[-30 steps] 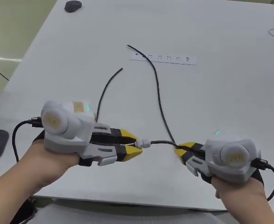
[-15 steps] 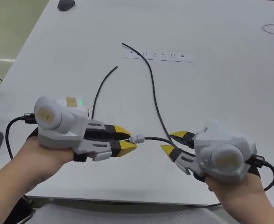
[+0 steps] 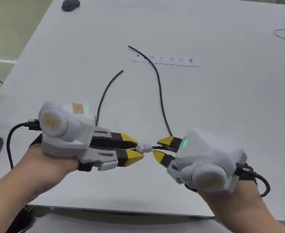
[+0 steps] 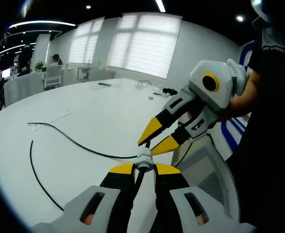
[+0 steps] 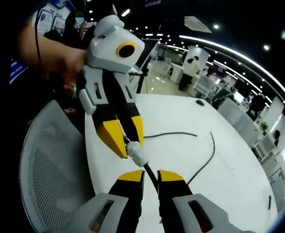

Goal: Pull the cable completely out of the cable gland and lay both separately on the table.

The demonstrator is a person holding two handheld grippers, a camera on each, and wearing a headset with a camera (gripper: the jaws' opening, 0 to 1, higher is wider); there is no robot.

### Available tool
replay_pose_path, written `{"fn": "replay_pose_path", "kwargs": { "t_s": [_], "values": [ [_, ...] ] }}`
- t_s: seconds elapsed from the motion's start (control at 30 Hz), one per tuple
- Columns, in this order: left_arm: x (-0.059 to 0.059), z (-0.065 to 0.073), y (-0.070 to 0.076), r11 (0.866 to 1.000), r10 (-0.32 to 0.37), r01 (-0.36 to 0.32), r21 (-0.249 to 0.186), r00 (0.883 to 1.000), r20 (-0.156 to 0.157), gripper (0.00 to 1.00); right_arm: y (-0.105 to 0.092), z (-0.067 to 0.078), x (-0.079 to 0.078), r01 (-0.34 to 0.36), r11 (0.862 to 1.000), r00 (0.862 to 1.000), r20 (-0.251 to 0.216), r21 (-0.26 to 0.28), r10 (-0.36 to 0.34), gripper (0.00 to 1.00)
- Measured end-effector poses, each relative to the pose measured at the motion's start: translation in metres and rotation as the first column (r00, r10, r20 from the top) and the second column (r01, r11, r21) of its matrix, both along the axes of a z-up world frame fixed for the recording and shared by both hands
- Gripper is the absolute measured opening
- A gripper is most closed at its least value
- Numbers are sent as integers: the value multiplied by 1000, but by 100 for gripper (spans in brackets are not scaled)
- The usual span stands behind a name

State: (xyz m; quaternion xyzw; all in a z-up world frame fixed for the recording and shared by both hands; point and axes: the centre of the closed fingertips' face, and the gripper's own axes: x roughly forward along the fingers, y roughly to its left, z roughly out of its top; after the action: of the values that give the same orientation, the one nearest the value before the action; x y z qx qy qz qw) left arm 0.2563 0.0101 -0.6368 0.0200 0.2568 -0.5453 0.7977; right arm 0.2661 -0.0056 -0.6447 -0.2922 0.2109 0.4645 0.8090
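1. Since a second ago the right tongs (image 3: pixel 157 149) have come in along the cable (image 3: pixel 160 92), from well out to just beside the cable gland (image 3: pixel 143 148). The left tongs (image 3: pixel 135 148) have barely shifted.
2. Left tongs are clamped on the cable gland, held above the near edge of the surface (image 3: pixel 229 97). Right tongs stand apart, straddling the cable without yet pinching it.
3. We judge the main risk to be a grip taken this close to the gland. That leaves little room to pull, and the tips may nip the gland's nose instead of the cable.
4. A thin cable may also slide through smooth tips, or the small gland may twist out of the left tongs if we pull off-axis.
5. Being over the edge, a dropped gland could fall off the surface.
6. The gland is small, white and rounded. The cable is thin, black and limp, trailing in a long curve across the surface.
7. A second black run (image 3: pixel 106 92) lies near the left tongs; we cannot tell whether it is the same cable's tail.
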Motion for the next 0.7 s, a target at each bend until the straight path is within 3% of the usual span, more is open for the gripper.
{"fn": "replay_pose_path", "kwargs": {
  "t_s": [0.1,0.5,0.7],
  "values": [
    [1,0,0,1000,-2,2,-1,1000,-3,15,0,1,2,4,1000,1000,2,6,-4,4],
    [4,0,0,1000,-3,3,-4,1000,-10,15,-2,-1,5,48,997,996,-77,57,-43,3],
    [4,-1,1,1000,-7,7,1,1000,-2,15,-4,-4,6,56,997,995,-88,60,-50,2]
  ]
}}
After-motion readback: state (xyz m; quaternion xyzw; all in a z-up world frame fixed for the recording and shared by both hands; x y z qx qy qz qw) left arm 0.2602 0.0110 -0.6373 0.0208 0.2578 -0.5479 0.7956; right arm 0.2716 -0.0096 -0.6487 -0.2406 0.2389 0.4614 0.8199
